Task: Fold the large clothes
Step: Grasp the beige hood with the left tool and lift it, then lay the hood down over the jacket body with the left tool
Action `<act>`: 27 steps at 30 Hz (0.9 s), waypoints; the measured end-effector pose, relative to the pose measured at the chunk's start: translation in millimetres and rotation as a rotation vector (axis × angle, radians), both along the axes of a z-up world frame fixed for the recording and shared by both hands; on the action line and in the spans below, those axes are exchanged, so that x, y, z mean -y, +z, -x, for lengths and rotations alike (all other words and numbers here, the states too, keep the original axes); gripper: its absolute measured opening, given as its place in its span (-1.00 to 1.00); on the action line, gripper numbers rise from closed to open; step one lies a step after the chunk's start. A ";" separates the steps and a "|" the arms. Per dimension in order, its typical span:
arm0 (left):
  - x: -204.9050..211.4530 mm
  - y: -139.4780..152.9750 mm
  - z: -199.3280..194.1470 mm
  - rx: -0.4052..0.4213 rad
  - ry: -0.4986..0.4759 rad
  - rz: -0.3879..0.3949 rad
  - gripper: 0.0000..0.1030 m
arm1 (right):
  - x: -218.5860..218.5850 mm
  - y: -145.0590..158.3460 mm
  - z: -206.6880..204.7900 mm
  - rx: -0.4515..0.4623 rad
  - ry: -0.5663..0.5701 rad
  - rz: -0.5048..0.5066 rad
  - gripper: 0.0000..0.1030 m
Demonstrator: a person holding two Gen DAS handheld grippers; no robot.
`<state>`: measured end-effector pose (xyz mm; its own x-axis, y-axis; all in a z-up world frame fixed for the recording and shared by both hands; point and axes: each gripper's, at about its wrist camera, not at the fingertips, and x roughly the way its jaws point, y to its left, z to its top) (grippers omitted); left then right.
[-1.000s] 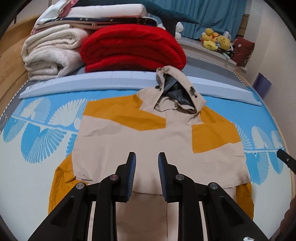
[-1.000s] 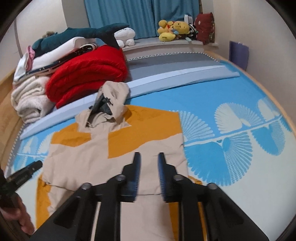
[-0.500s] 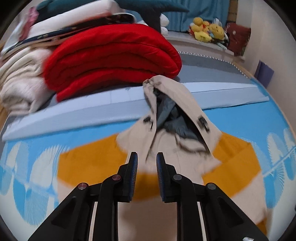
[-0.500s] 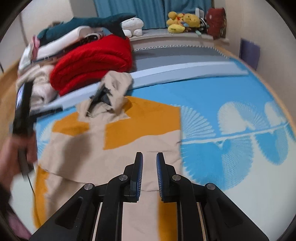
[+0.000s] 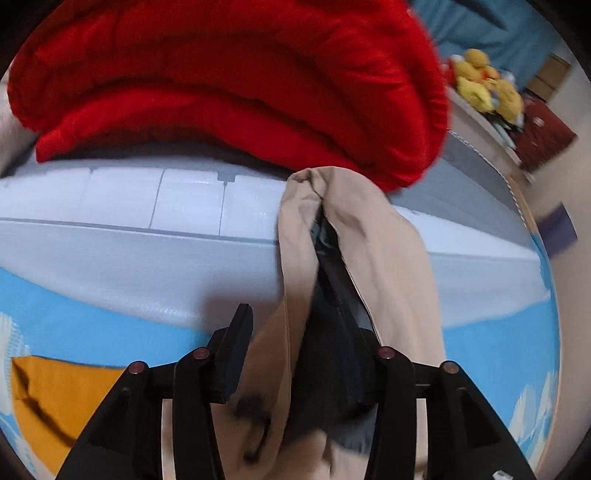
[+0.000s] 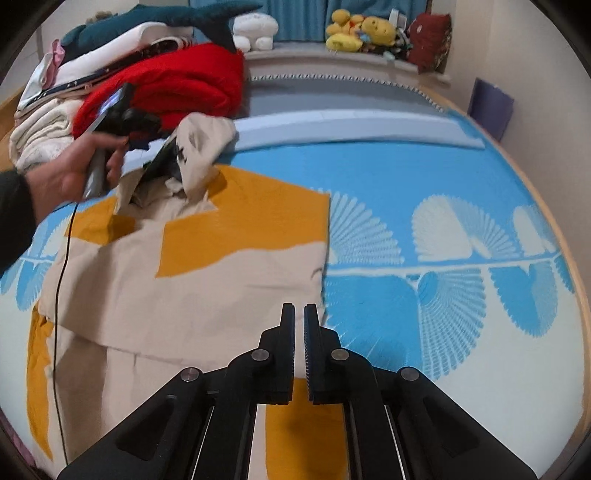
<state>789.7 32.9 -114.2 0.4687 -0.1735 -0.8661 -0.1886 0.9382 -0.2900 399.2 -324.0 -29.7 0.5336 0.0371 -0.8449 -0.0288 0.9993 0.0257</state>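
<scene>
A beige and orange hooded jacket (image 6: 207, 295) lies flat on the blue patterned mat (image 6: 443, 240), its sleeves folded in. Its hood (image 5: 388, 251) rests against the pale foam strip. My left gripper (image 5: 295, 325) is at the hood with its jaws opening; the hood's beige cloth and dark lining lie between them and hide the right finger. In the right wrist view a hand (image 6: 74, 173) holds that left gripper (image 6: 162, 158) at the hood (image 6: 203, 140). My right gripper (image 6: 299, 314) is shut, low over the jacket's right edge; whether it pinches cloth does not show.
A folded red quilt (image 6: 177, 85) and stacked white blankets (image 6: 40, 129) sit behind the hood. The pale blue foam strip (image 6: 351, 125) crosses the mat. Plush toys (image 6: 354, 33) line the far ledge. A thin black cable (image 6: 61, 295) trails over the jacket's left side.
The left gripper swept forward from the jacket's hem to the hood and its jaws widened around it. The right gripper sank a little toward the jacket's right edge and its jaws came together.
</scene>
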 end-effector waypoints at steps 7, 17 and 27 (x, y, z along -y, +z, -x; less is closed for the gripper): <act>3.3 -25.8 -16.7 -0.095 0.043 0.088 -0.91 | 5.9 -8.1 0.0 -0.029 -0.002 -0.033 -0.88; 62.7 112.4 145.8 0.283 -0.345 -0.190 -0.98 | 0.3 14.0 1.8 0.011 -0.014 -0.082 -0.88; 26.3 78.0 384.2 0.177 -0.398 -0.239 -0.91 | -33.8 50.5 24.0 0.086 0.051 -0.141 -0.88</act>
<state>405.5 6.6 -36.2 0.5500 -0.1754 -0.8165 0.2309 0.9715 -0.0531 375.2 -290.1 20.9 0.5979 0.1814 -0.7808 -0.0876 0.9830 0.1613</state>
